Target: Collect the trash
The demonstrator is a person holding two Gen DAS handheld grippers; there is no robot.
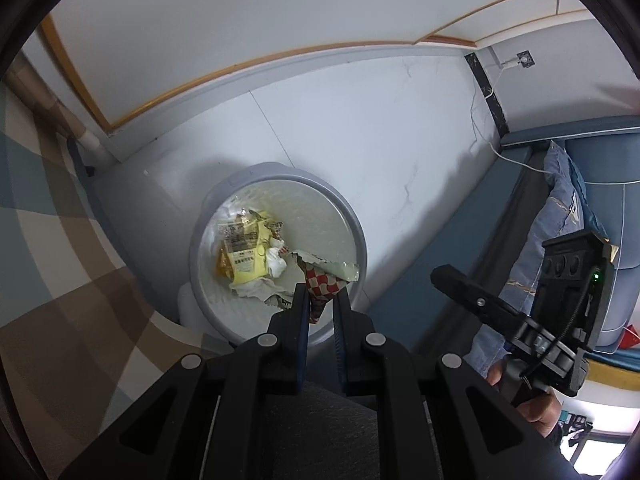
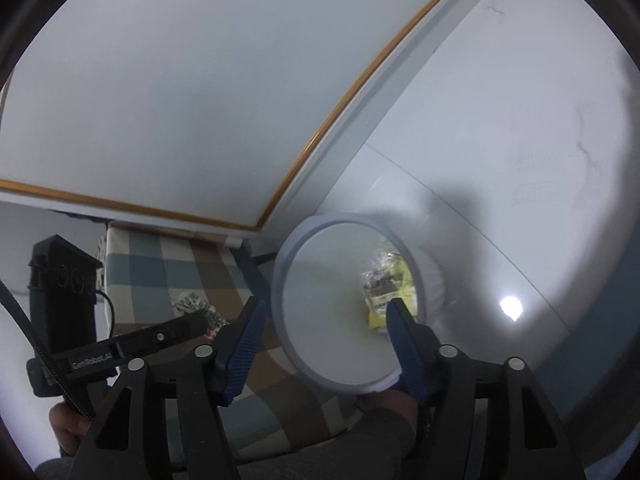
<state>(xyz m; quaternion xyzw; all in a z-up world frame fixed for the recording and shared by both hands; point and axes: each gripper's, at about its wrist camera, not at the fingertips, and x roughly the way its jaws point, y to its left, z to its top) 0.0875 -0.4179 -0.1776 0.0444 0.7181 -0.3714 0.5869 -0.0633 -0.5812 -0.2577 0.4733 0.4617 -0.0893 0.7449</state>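
- Crinkly red-and-white checked paper wrapper (image 1: 320, 286) is clenched between the fingers of your left gripper (image 1: 320, 300), hanging just over the near rim of the round grey plastic bin (image 1: 358, 236) with its clear liner
- Judging by its creases, it is light and limp; it should crush instead of slipping, so a pinch on a bunched fold holds better than one on a loose corner, which could tear
- Your right gripper (image 2: 326, 320) has its blue fingers (image 2: 244, 336) spread wide with nothing between them, hovering above the same bin
- Already inside lie a yellow printed plastic packet (image 1: 246, 254) and crumpled white tissue (image 1: 276, 260), both soft and light
- Dark print and a barcode-like block show on the yellow packet, but you cannot read them
- Beside your right gripper, the left gripper's black body reads "GenRobot.AI" (image 2: 93, 362)
- Checked brown-and-blue bedding (image 1: 60, 240) lies close beside the bin
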